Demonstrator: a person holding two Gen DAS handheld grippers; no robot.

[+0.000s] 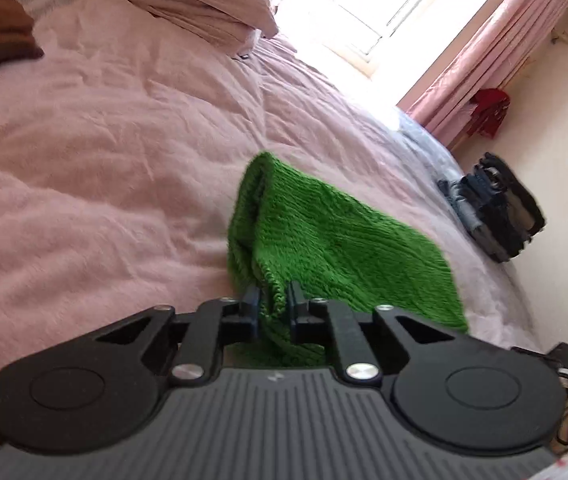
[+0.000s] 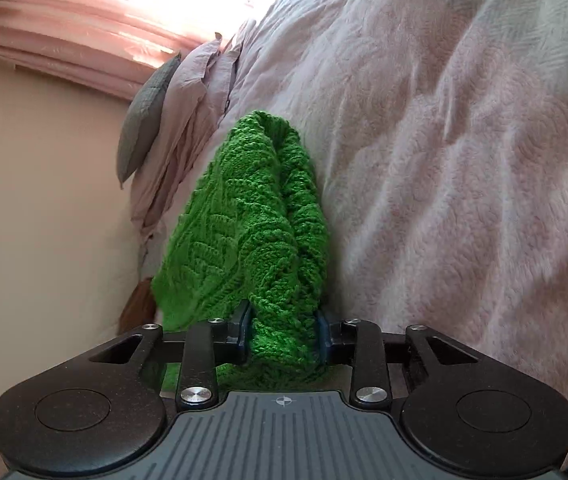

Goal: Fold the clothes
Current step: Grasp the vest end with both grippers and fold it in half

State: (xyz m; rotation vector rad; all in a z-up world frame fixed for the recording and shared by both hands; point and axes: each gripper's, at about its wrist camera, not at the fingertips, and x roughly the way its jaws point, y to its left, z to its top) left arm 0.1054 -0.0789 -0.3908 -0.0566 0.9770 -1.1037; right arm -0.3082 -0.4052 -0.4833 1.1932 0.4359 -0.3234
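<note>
A green knitted garment [image 1: 324,236] hangs doubled over above the pink bed cover [image 1: 104,152]. My left gripper [image 1: 274,300] is shut on one bunched edge of it, and the knit stretches away to the right from the fingers. In the right wrist view the same green knit [image 2: 252,216] rises as a thick folded bundle, with my right gripper [image 2: 284,332] shut on its lower end. The part of the garment below each gripper is hidden behind the gripper bodies.
The fluffy pink bed cover [image 2: 464,160] fills most of both views. Pillows [image 1: 188,0] lie at the head of the bed, a grey cushion [image 2: 144,116] among them. A dark stack of folded clothes [image 1: 500,208] sits by the bed's far edge. Pink curtains [image 1: 496,52] frame a bright window.
</note>
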